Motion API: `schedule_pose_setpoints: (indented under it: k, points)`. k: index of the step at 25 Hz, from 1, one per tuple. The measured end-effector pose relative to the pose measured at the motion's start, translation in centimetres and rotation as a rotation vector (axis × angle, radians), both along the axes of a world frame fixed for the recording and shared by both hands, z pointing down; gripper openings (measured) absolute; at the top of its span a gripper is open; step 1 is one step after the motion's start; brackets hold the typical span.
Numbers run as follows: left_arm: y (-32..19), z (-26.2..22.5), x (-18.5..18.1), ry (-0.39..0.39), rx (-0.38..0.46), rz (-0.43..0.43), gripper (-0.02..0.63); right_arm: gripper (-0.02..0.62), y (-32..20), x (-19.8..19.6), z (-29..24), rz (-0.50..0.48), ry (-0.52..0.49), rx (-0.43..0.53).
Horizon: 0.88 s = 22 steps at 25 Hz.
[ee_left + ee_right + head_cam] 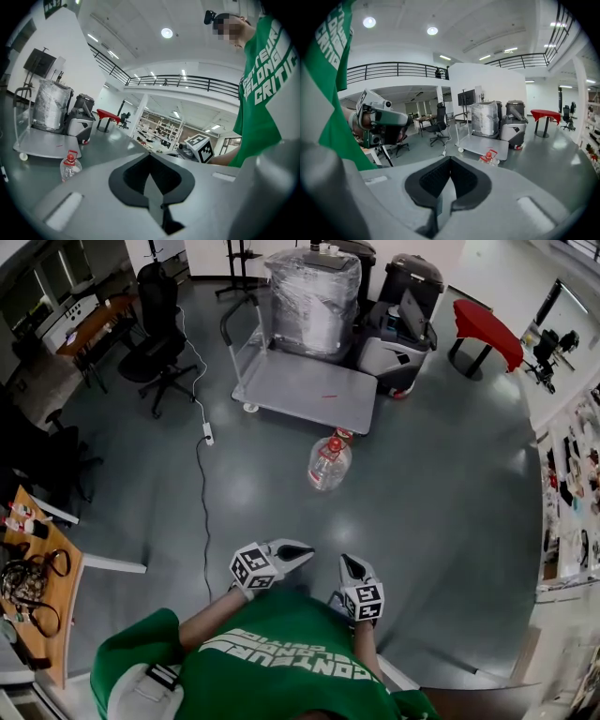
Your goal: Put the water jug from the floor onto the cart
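Note:
A clear water jug (329,463) with a red cap and handle stands on the grey floor, just in front of the flat grey cart (305,388). It also shows in the left gripper view as a small jug (70,167) and in the right gripper view as a jug (490,157) before the cart (483,146). My left gripper (302,551) and right gripper (351,568) are held close to the person's body, well short of the jug. Both are shut with nothing between the jaws.
A large plastic-wrapped load (314,298) stands at the cart's far end by its push handle (237,317). A grey-black machine (401,320) sits right of the cart. An office chair (157,329), a floor cable with power strip (207,433), a red table (486,329) and a wooden desk (37,568) surround the space.

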<state>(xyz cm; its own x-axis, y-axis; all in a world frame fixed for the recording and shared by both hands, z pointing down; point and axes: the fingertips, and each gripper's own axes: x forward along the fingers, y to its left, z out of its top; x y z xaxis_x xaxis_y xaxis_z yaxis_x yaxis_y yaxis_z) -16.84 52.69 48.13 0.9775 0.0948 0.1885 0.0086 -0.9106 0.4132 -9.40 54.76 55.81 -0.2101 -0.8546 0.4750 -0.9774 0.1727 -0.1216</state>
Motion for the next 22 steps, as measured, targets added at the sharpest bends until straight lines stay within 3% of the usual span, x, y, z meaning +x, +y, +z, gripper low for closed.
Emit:
schedule_pose_setpoints:
  k: [5, 13, 18, 22]
  points:
    - [-1.1, 0.4, -1.3, -0.002, -0.026, -0.033, 0.012, -0.008, -1.4, -1.0, -0.5, -0.016, 0.011, 0.01]
    - [-3.2, 0.8, 0.7, 0.022, -0.036, -0.028, 0.012, -0.008, -2.8, -0.2, -0.4, -0.017, 0.026, -0.01]
    - [-4.4, 1.5, 1.9, 0.013, -0.07, 0.014, 0.012, -0.008, -3.5, 1.2, 0.1, 0.013, 0.044, -0.04]
    - [-6.4, 0.8, 2.8, 0.024, -0.05, 0.052, 0.012, -0.008, -5.4, 2.2, -0.7, 0.069, 0.016, -0.025]
